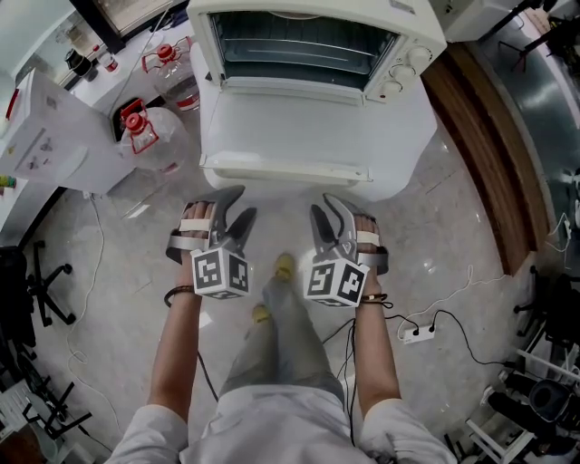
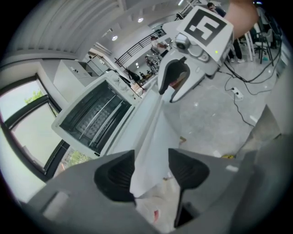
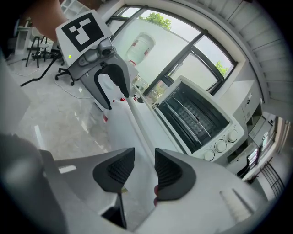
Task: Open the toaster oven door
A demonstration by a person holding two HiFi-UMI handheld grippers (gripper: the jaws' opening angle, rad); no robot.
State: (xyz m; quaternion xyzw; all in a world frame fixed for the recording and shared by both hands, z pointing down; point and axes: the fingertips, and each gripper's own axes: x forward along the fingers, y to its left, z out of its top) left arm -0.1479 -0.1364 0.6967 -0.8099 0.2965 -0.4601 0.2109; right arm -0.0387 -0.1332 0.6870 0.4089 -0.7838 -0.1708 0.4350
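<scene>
Toaster oven: I see it (image 1: 317, 11) at the top of the head view, its dark cavity with wire racks exposed and its knobs (image 1: 405, 71) down the right side.
Door: the door (image 1: 308, 127) is already down, lying flat and sticking out toward me, its handle (image 1: 281, 172) along the near edge.
Left gripper: my left gripper (image 1: 243, 202) hangs just short of that near edge, toward its left part, pointing at the oven.
Left jaws: in the left gripper view (image 2: 151, 169) they stand wide apart and clamp nothing. The door's white edge (image 2: 146, 119) only shows through the gap.
Right gripper: my right gripper (image 1: 323, 205) sits level with the left, near the handle's middle, not touching it.
Right jaws: in the right gripper view (image 3: 144, 167) the gap is narrower but they're still apart, with nothing between the pads. The door (image 3: 137, 123) and oven (image 3: 197, 116) lie beyond.
Surroundings: clear jugs with red caps (image 1: 145, 131) stand left of the oven. A power strip (image 1: 417, 332) lies on the pale stone floor (image 1: 453, 272) to my right.
</scene>
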